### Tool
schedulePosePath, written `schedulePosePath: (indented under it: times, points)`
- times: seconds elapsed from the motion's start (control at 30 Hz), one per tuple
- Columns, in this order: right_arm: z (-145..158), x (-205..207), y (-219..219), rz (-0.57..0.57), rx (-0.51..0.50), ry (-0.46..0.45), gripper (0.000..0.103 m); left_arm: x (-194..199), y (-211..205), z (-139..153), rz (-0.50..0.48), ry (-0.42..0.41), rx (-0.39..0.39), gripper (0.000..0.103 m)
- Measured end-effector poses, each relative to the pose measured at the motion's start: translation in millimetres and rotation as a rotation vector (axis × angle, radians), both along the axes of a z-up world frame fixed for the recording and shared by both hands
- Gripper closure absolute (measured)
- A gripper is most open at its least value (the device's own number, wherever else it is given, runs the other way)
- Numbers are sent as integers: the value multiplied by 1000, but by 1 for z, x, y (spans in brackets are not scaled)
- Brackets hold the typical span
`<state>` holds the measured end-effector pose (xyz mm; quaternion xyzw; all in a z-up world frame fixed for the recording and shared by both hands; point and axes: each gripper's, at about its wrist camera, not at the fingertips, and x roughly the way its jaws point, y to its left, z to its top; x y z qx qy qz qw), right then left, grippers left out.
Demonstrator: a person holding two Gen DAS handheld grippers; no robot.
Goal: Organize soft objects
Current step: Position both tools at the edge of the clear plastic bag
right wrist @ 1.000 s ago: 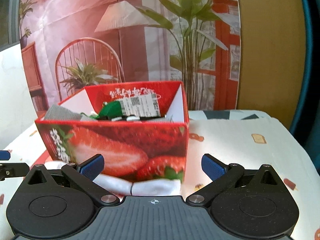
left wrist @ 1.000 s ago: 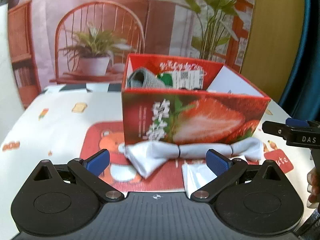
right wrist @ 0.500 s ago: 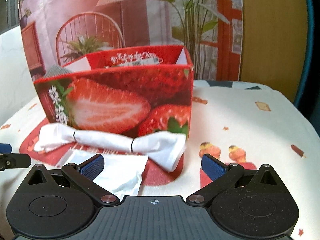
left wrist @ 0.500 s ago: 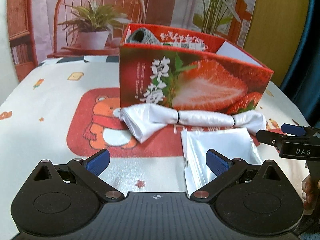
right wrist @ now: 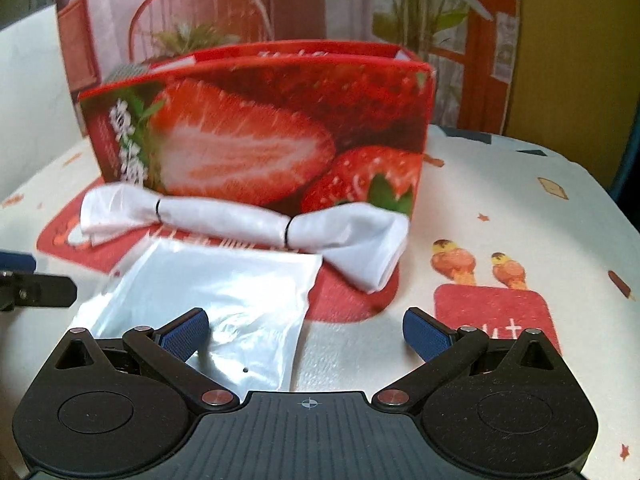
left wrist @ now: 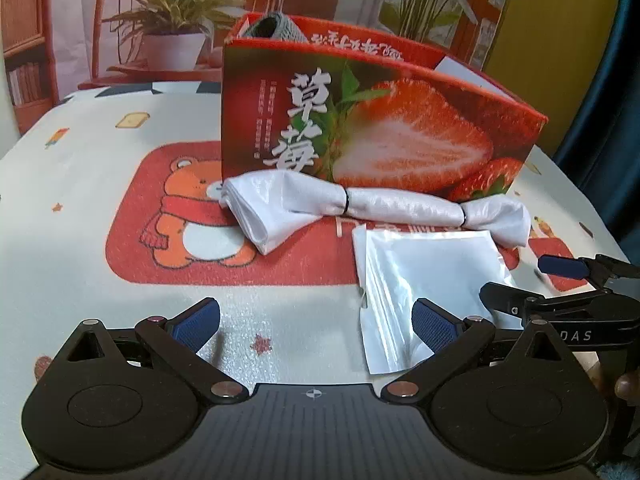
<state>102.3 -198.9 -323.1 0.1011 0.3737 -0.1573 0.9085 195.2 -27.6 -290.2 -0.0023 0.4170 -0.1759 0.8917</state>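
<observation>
A white cloth roll (left wrist: 360,208) tied with two black bands lies on the table against the front of a red strawberry box (left wrist: 380,120); it also shows in the right wrist view (right wrist: 248,224), before the box (right wrist: 260,128). A clear plastic bag (left wrist: 424,284) lies flat in front of the roll, also seen in the right wrist view (right wrist: 212,300). A grey knit item (left wrist: 276,28) sticks out of the box. My left gripper (left wrist: 316,324) is open and empty, low above the table, its right finger over the bag. My right gripper (right wrist: 306,328) is open and empty, its left finger over the bag.
The table wears a cream cloth with a red bear mat (left wrist: 192,216) under the box. The right gripper's tips (left wrist: 560,276) show at the right of the left wrist view. A printed backdrop of chair and plants stands behind the table.
Both grippers have dropped lower and pulled back from the box. The box interior has gone out of sight and the plastic bag has come into full view.
</observation>
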Motion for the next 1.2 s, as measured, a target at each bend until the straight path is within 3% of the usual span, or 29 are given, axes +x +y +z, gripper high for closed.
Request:
schedulePosePath:
  times: [0.2, 0.43, 1.0, 1.2]
  points:
    - [-6, -2, -5, -4, 41, -10, 0, 4, 1, -11, 12, 39, -14, 0]
    - [-8, -4, -6, 8, 44, -23, 0, 4, -1, -13, 8, 18, -4, 0]
    - [-10, -3, -6, 7, 41, -39, 0, 8, -12, -16, -31, 35, 94, 0]
    - [-10, -4, -6, 10, 42, -39, 0, 23, 3, -10, -21, 107, -21, 5]
